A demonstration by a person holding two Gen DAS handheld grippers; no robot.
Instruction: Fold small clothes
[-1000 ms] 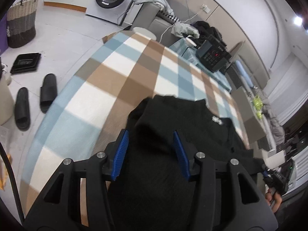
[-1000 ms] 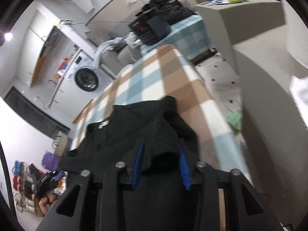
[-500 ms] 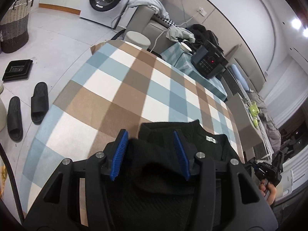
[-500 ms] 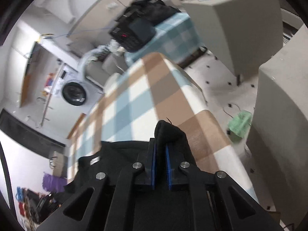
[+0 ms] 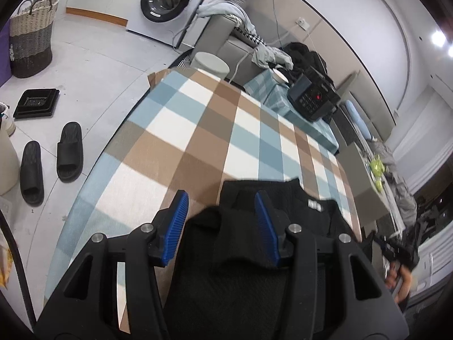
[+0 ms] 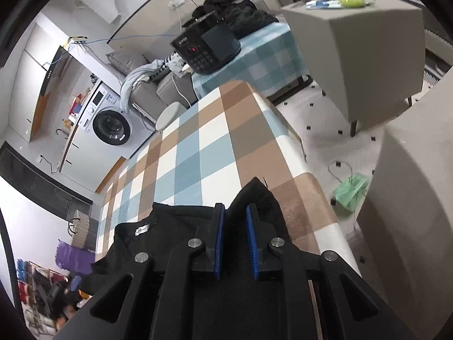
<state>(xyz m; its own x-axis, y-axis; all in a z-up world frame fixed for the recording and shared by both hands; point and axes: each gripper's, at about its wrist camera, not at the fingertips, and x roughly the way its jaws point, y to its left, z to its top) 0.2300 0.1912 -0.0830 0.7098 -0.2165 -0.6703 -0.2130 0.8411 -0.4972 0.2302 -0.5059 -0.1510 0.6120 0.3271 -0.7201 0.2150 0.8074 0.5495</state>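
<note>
A small black garment [image 5: 283, 198] with a white neck label lies at the near end of the checked table [image 5: 215, 130]. My left gripper [image 5: 220, 212] is open, its blue pads on either side of a raised fold of the black cloth. In the right wrist view the same garment [image 6: 170, 226] lies on the table [image 6: 215, 141]. My right gripper [image 6: 235, 223] is nearly closed and pinches a corner of the black cloth between its blue pads.
Black slippers [image 5: 51, 158] and a woven basket [image 5: 31, 39] are on the floor at left. A washing machine [image 5: 167, 0] stands behind. A black device [image 5: 311, 99] sits on a side table beyond. A grey cabinet [image 6: 354, 56] and a green bag [image 6: 351, 192] are at right.
Both grippers have drawn back toward the table's near end with the garment. My right gripper closed on the cloth corner. My left gripper stayed open.
</note>
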